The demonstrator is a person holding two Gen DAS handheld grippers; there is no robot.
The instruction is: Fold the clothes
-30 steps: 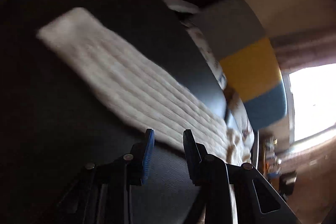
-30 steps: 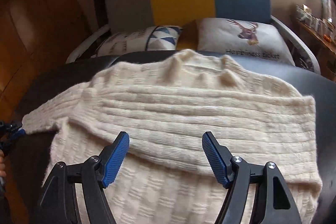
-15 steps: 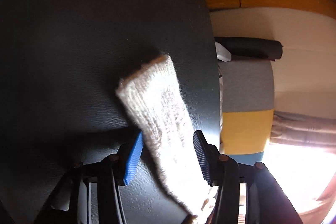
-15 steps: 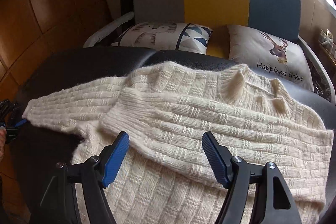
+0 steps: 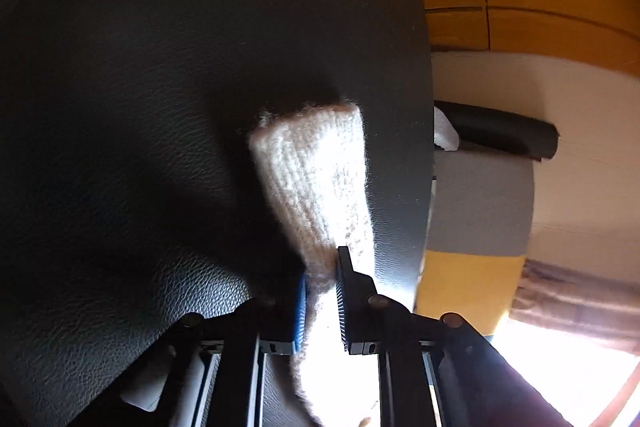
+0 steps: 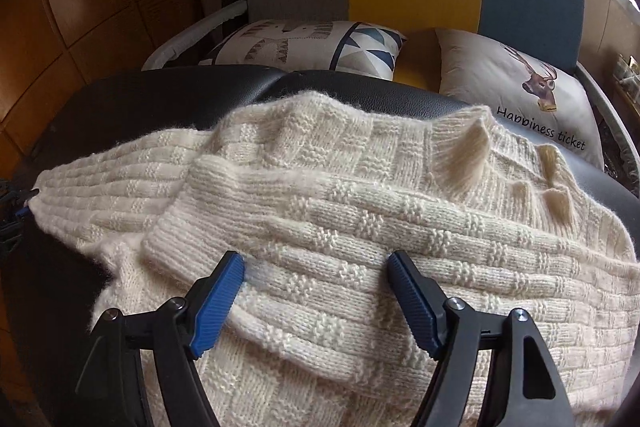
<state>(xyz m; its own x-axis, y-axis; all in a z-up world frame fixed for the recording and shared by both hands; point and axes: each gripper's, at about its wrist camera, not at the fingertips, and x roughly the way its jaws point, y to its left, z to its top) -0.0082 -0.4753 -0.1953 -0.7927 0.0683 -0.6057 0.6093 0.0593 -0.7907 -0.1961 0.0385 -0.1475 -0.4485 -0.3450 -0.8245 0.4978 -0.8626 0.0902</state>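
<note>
Sweater [image 6: 360, 227]: one sleeve folded across body; rest unfolded.
Left tongs [image 5: 320, 301]: clenched on other sleeve's cuff [image 5: 316, 183].
Right tongs [image 6: 316, 291]: released, hovering.

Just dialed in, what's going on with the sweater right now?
A cream knit sweater lies on a black padded table, one sleeve already folded across its body. The left gripper is shut on the cuff of the other sleeve, which is stretched out sideways. The right gripper hovers open over the folded sleeve, holding nothing.
</note>
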